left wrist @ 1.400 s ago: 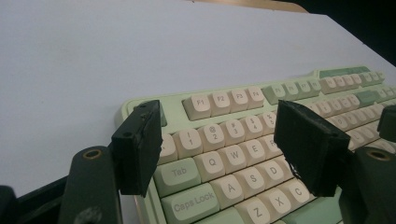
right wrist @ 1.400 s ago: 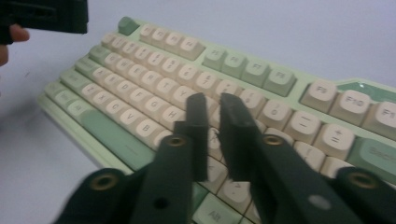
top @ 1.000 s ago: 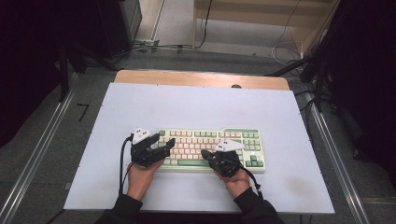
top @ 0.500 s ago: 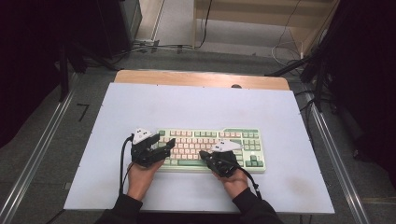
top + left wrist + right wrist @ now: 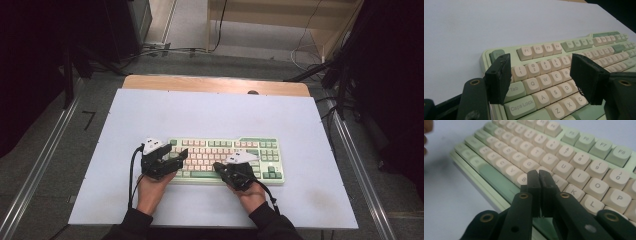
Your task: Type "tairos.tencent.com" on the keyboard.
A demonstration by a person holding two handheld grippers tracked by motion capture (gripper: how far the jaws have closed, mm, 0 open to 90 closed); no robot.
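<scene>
A mint-green keyboard (image 5: 225, 150) with cream keys lies on the white table top, near its front edge. My left gripper (image 5: 179, 156) is over the keyboard's left end. Its jaws stand open, and in the left gripper view (image 5: 540, 68) the number, Q-W-E and A-S-D keys (image 5: 549, 86) show between them, with nothing held. My right gripper (image 5: 218, 168) is at the keyboard's front middle. In the right gripper view (image 5: 539, 174) its jaws are shut to a thin slit with nothing between them. Their tips sit low over the keys just behind the green space bar (image 5: 496, 178).
The white table top (image 5: 210, 112) spreads bare behind and beside the keyboard (image 5: 554, 75). A wooden strip (image 5: 215, 85) runs along its far edge. Metal rails (image 5: 45, 160) flank the table, and cables (image 5: 165, 50) lie on the floor beyond. Both of the person's hands rest near the front edge.
</scene>
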